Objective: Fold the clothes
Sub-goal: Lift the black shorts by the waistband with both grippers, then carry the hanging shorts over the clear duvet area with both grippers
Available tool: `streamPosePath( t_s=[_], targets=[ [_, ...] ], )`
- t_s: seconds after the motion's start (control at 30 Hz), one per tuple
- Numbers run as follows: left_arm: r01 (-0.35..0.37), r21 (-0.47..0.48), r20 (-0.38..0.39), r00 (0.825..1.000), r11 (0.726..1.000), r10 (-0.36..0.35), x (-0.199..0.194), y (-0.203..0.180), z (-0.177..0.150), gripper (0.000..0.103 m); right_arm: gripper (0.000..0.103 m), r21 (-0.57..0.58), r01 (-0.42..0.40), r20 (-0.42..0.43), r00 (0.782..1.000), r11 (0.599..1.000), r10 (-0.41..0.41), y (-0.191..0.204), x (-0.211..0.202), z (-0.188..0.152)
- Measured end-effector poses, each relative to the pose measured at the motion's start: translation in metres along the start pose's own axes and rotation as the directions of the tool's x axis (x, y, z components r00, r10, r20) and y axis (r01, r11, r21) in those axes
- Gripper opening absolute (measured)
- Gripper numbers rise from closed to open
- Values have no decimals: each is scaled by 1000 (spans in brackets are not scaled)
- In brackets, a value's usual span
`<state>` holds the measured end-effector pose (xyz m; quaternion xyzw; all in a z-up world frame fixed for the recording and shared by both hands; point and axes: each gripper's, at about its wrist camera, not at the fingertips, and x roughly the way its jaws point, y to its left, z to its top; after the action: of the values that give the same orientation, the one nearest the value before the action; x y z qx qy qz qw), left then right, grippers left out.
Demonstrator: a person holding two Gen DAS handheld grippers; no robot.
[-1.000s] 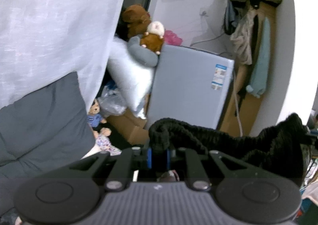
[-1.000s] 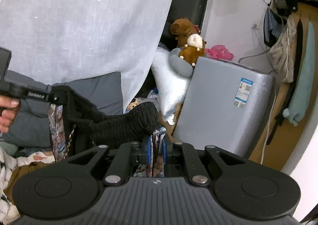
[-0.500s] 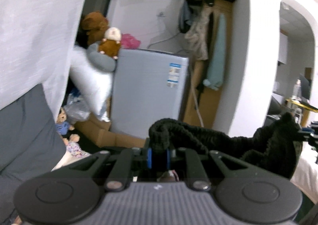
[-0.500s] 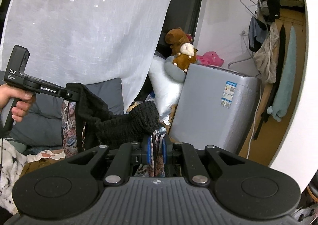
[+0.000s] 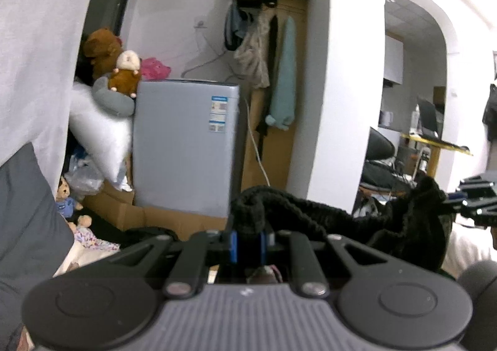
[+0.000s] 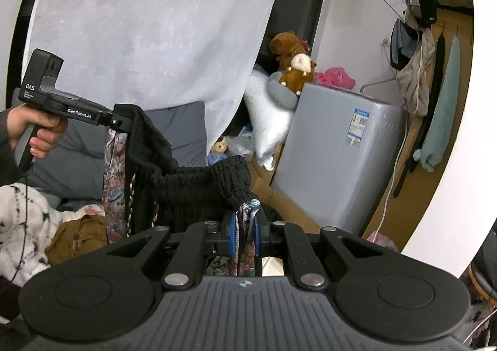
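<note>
A black knit garment point(image 5: 310, 214) with a patterned lining hangs in the air between my two grippers. My left gripper point(image 5: 248, 242) is shut on one bunched end of it. My right gripper point(image 6: 245, 234) is shut on the other end, where black knit point(image 6: 202, 183) and patterned cloth point(image 6: 247, 220) come together. In the right wrist view the left gripper point(image 6: 119, 123) is at the left, held by a hand, with patterned fabric point(image 6: 115, 171) hanging below it. In the left wrist view the right gripper point(image 5: 475, 205) shows at the far right edge.
A grey washing machine point(image 5: 186, 149) stands ahead with stuffed toys point(image 5: 124, 71) and a white pillow point(image 5: 102, 140) beside it. White curtain point(image 6: 155, 34) and grey cushions point(image 6: 77, 158) are at the left. Loose clothes point(image 6: 28, 220) lie below. Hung clothes point(image 5: 257, 53) and a white arched wall point(image 5: 348, 102) stand at the right.
Both views have swung to the right. The left gripper has risen in the right wrist view and the garment is stretched higher between the two grippers. Both stay shut.
</note>
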<state>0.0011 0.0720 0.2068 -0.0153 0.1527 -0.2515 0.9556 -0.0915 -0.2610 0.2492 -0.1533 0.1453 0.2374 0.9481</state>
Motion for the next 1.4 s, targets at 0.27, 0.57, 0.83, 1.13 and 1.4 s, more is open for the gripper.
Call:
streamPosePath(
  t_s=[0.27,0.57,0.83,1.13,1.4],
  targets=[
    [3,-63,-115,993,998,-10,40,14,-40,14,12,67,-37,-129,991,997,46,-16,46,-28],
    [-45,-114,-204,979,992,21,100,52,-73,14,12,67,-46,-278,959,997,63,-37,138,-54],
    [-99,-154,-248,967,983,59,159,98,-86,14,12,87,-46,-362,929,995,74,-58,219,-75],
    [-151,-130,-311,945,980,105,229,131,-104,14,12,122,-13,-380,923,992,59,-81,287,-96],
    [-174,-122,-372,921,977,117,279,150,-118,14,12,150,15,-414,909,989,49,-95,347,-119]
  ],
)
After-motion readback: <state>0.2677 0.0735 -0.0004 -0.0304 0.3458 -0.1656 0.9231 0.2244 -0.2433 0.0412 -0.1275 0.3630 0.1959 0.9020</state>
